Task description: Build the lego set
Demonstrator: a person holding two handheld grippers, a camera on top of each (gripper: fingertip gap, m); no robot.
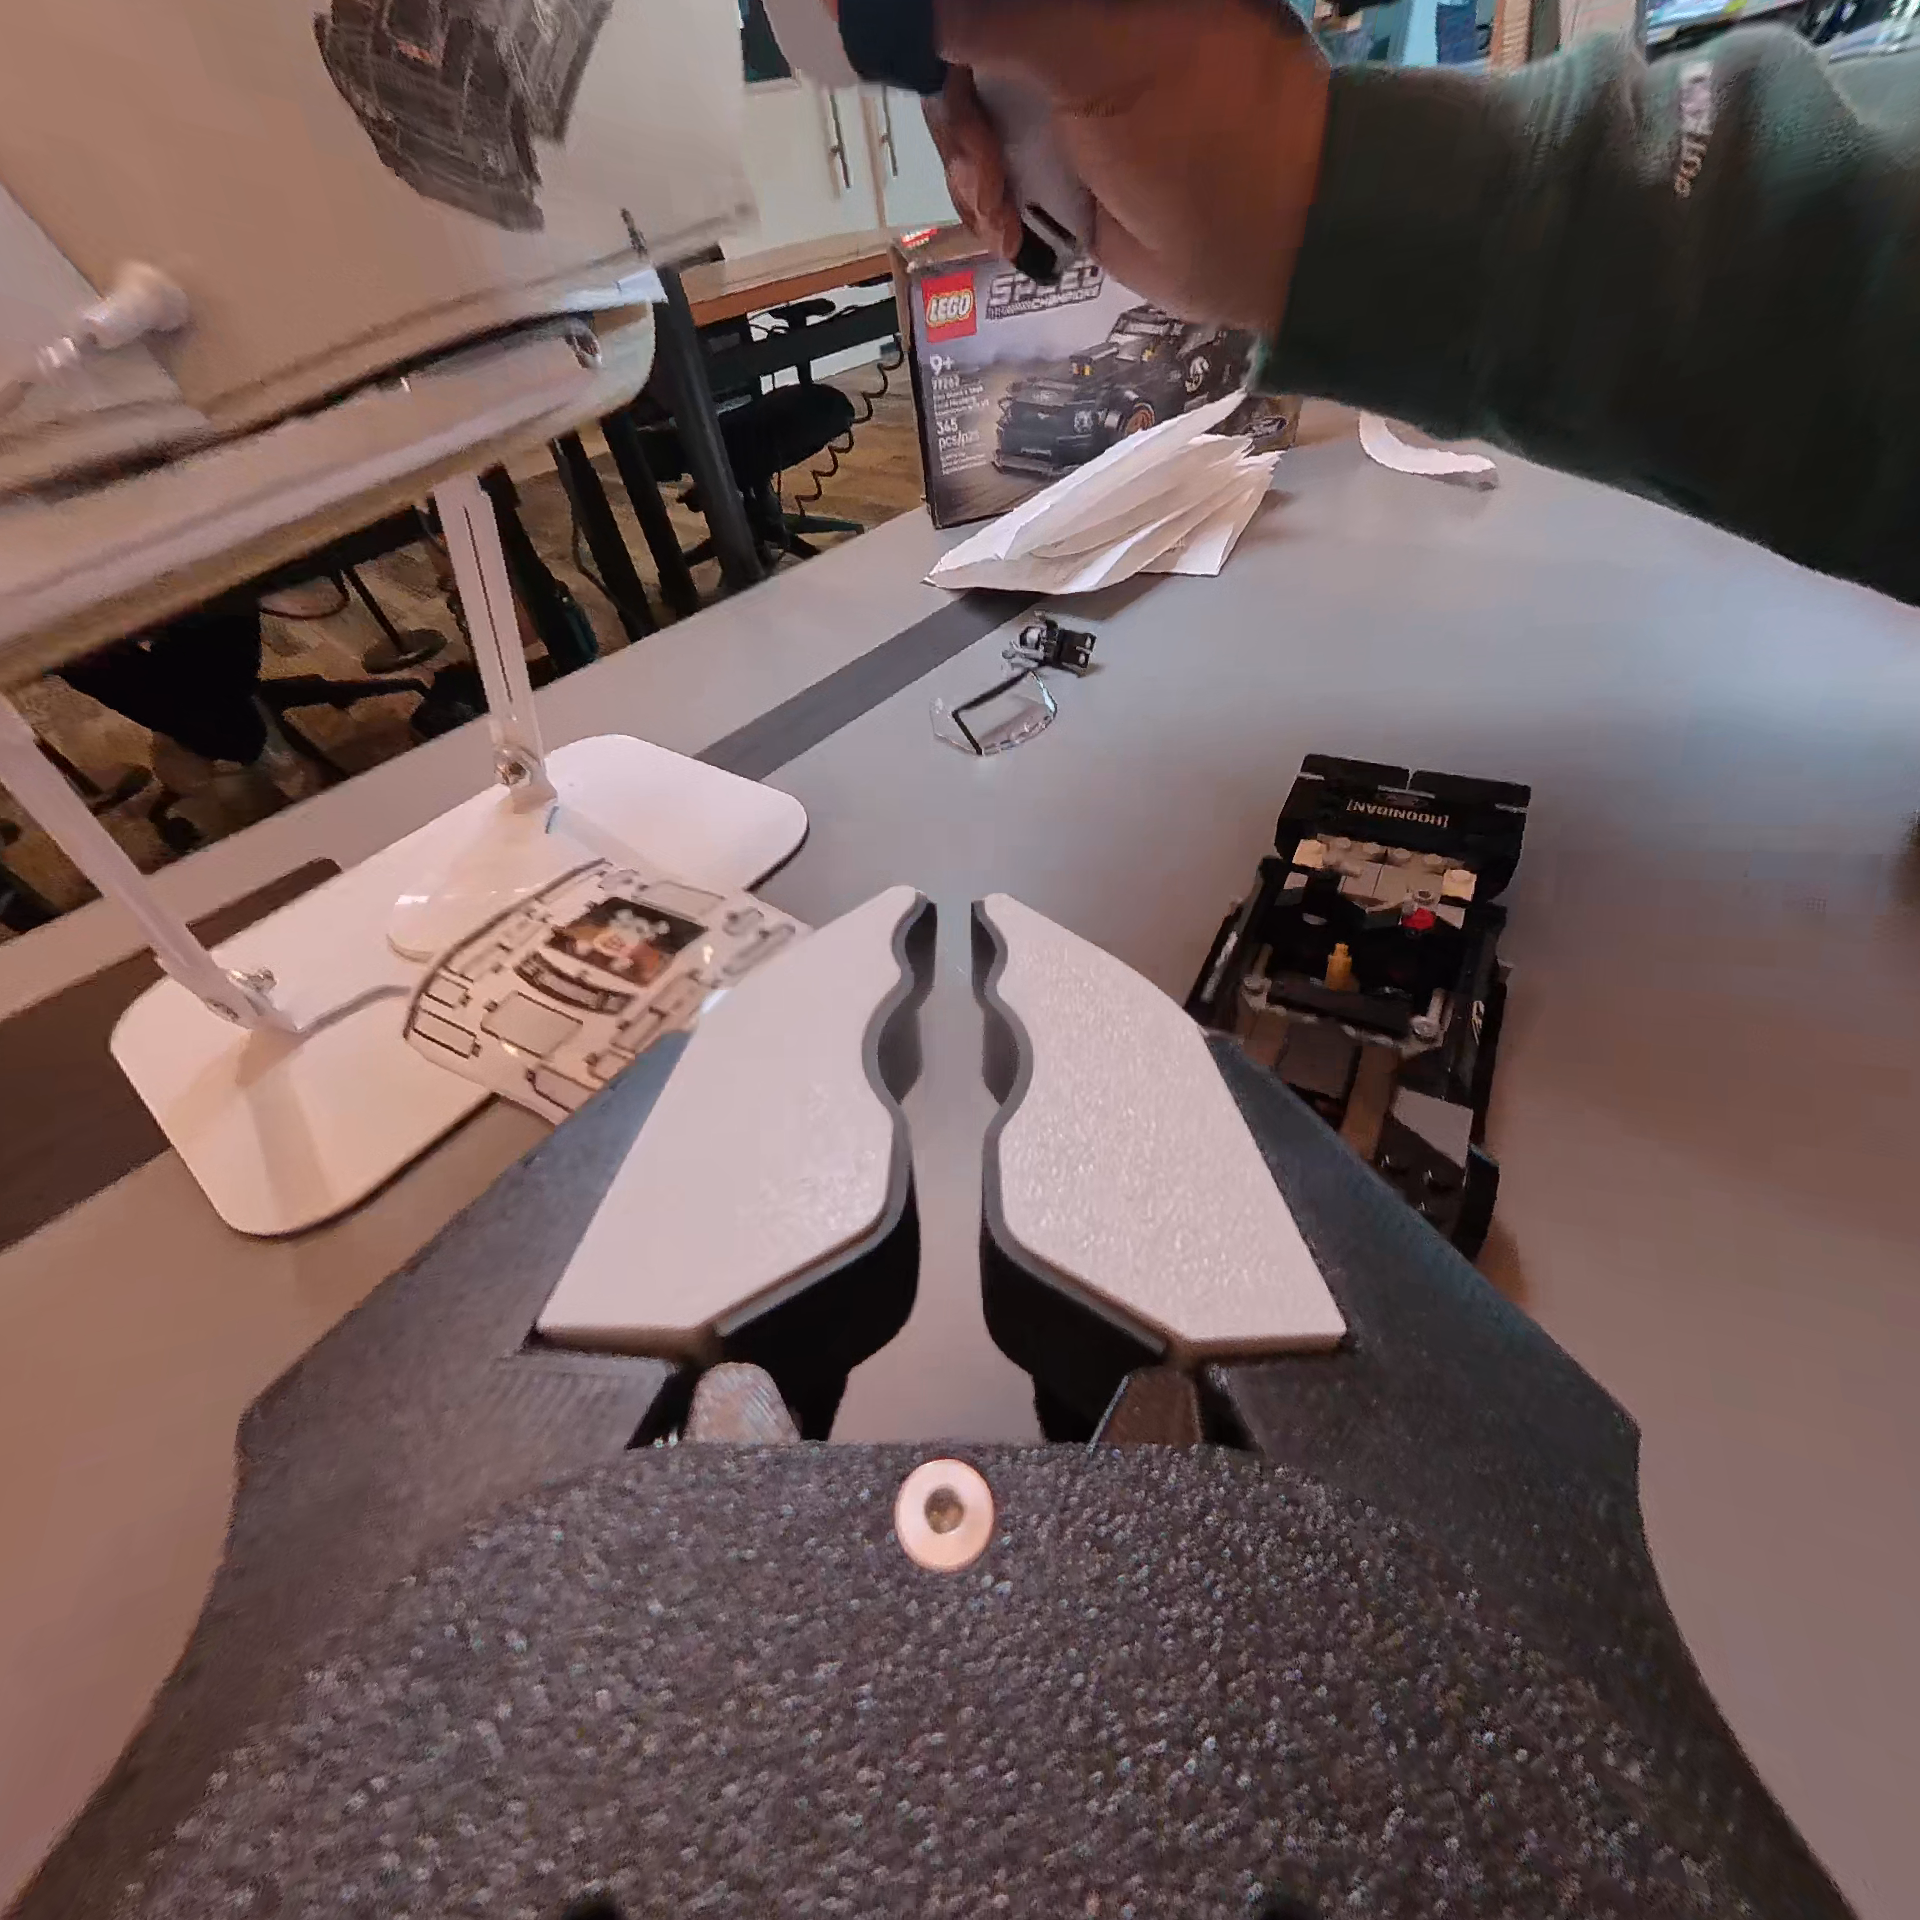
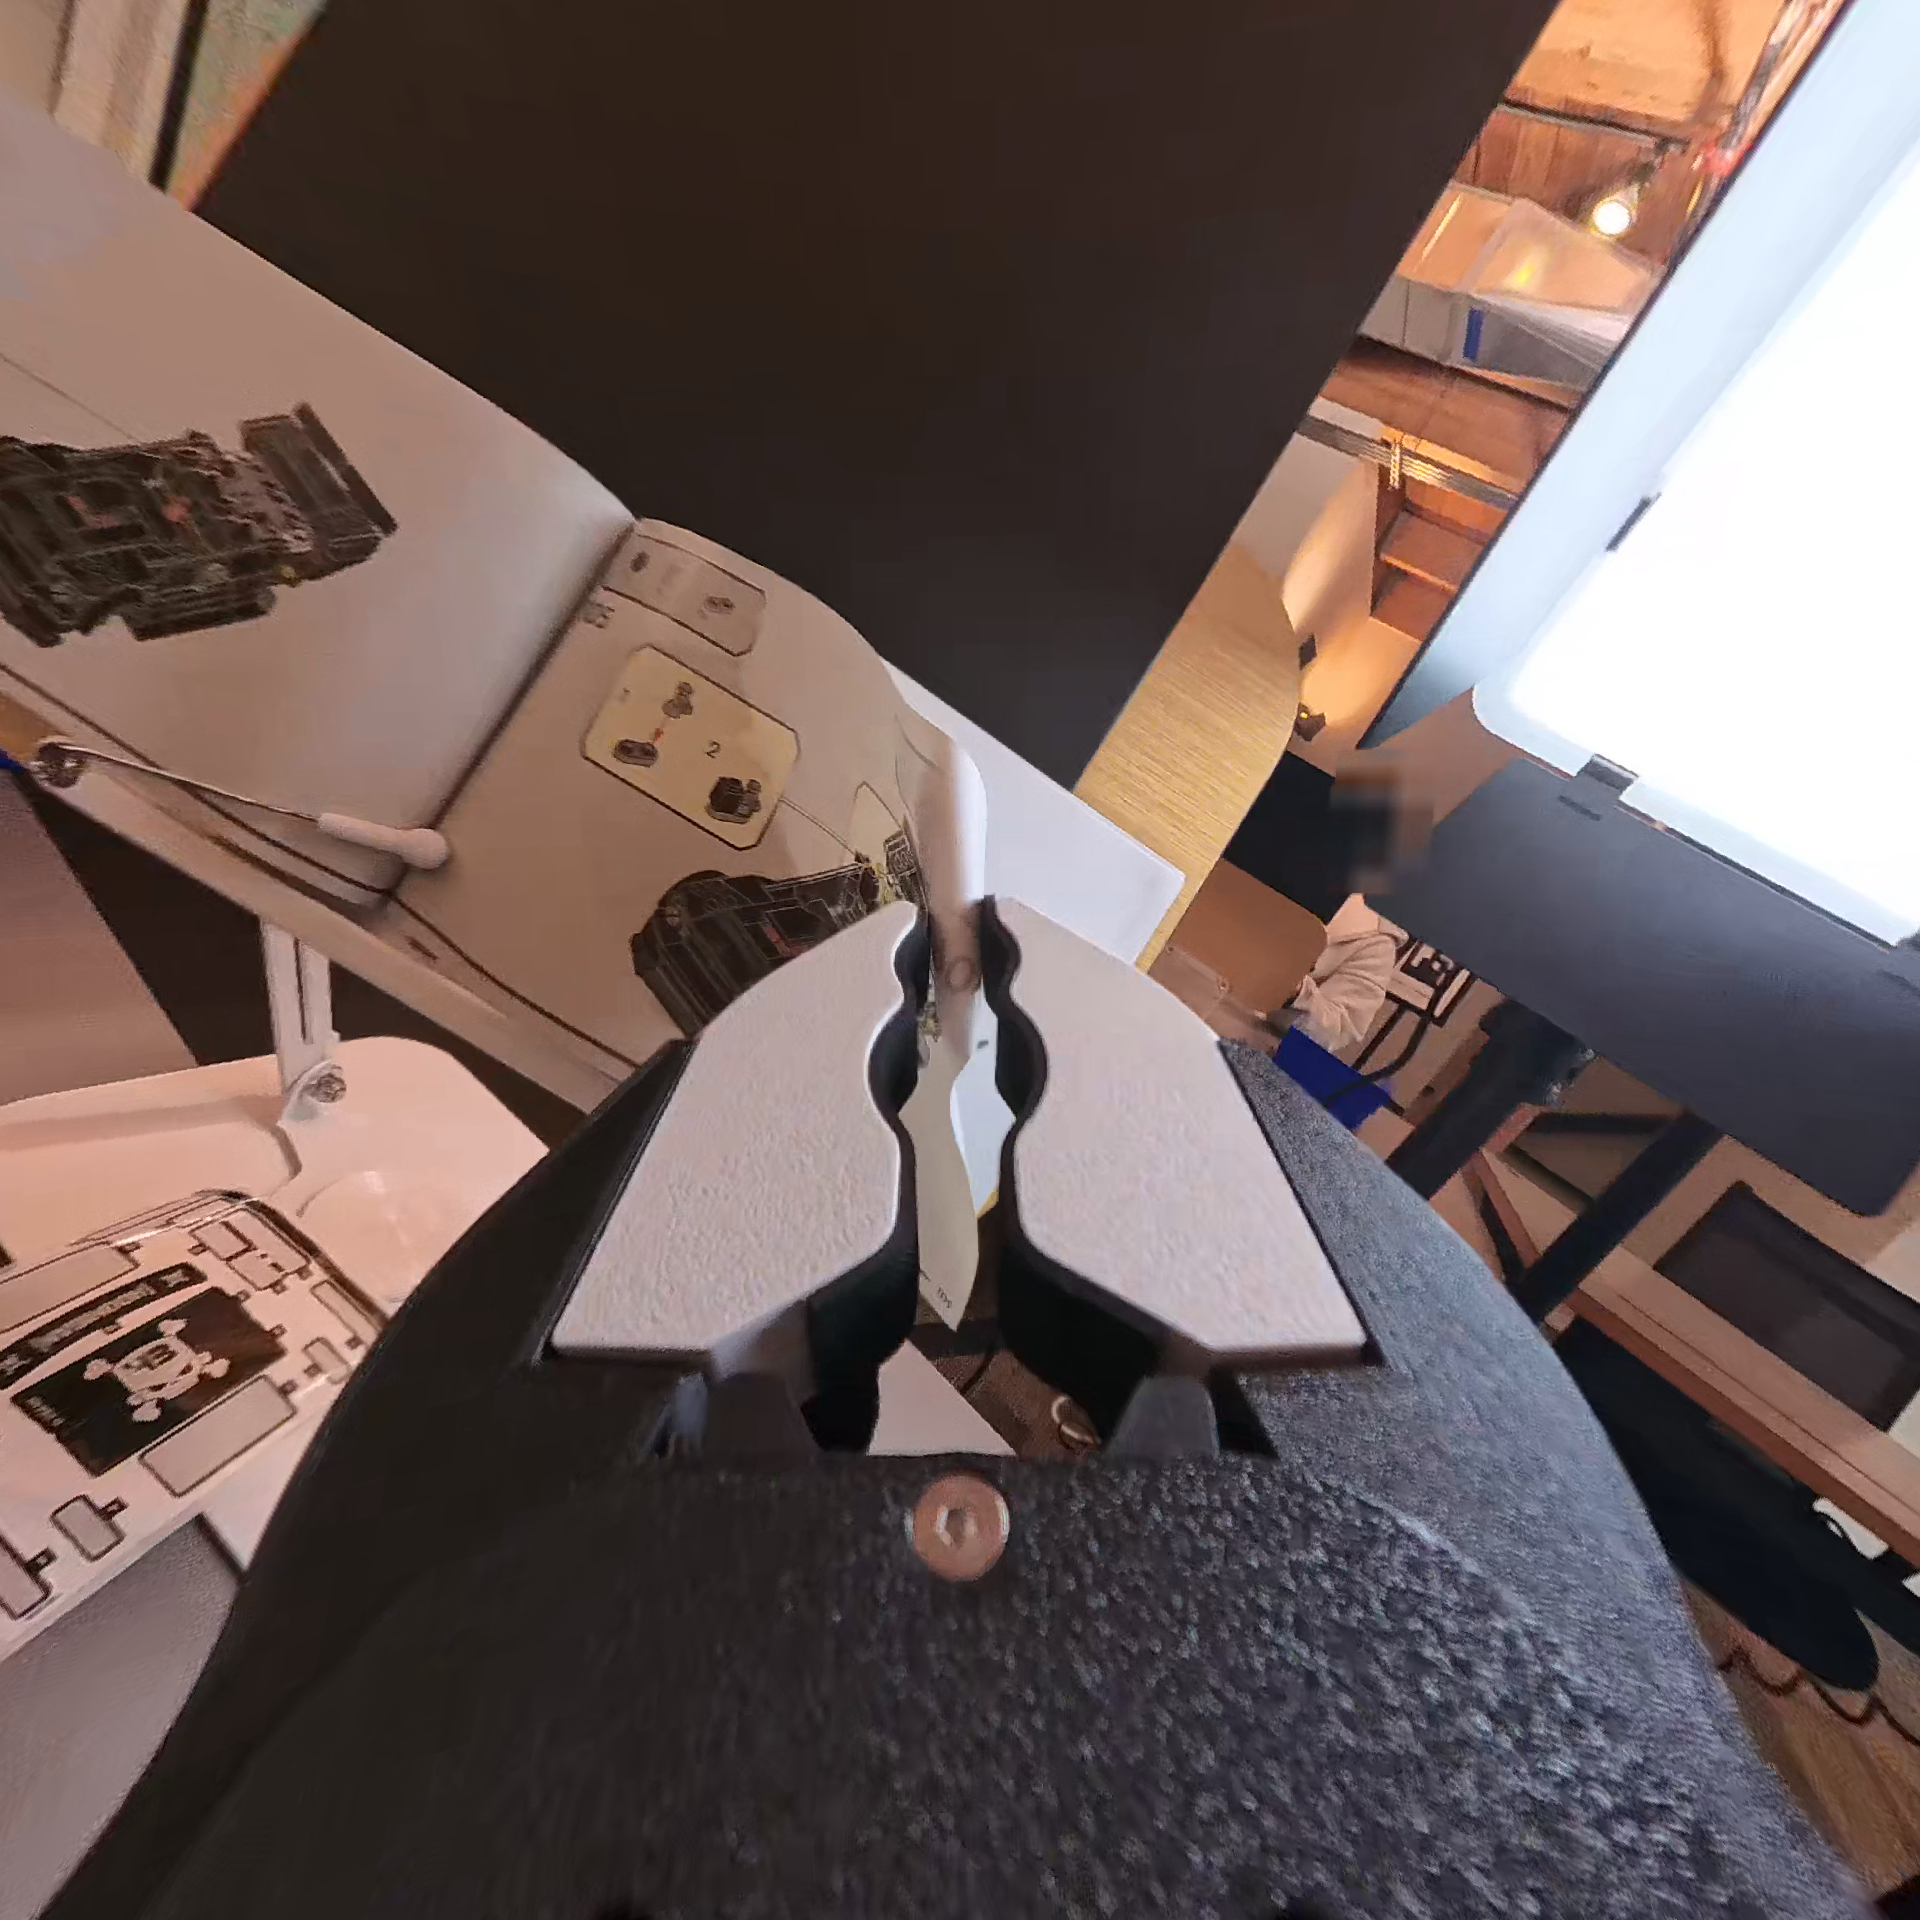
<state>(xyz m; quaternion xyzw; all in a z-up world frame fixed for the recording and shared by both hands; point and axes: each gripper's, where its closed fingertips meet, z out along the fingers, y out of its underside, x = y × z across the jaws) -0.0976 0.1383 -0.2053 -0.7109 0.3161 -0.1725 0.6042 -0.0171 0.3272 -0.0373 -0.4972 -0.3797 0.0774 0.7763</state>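
The left gripper (image 1: 954, 914) shows a rough, pebbled black plastic body and matt, finely grained pale grey finger plates, with one bright metal screw set in the body; the right gripper (image 2: 958, 920) looks the same, and a thin sheet of paper runs between its fingers. The grey table top (image 1: 1558, 644) is smooth and matt. Near its left edge the white stand (image 1: 665, 800) looks like smooth painted metal, carrying the glossy paper instruction booklet (image 2: 499, 665). A shiny sticker sheet (image 1: 582, 987) lies on its base. The black brick-built car (image 1: 1371, 966) is glossy plastic. Toward the far edge lie crumpled white paper bags (image 1: 1122, 509) and a printed cardboard box (image 1: 1039, 384).
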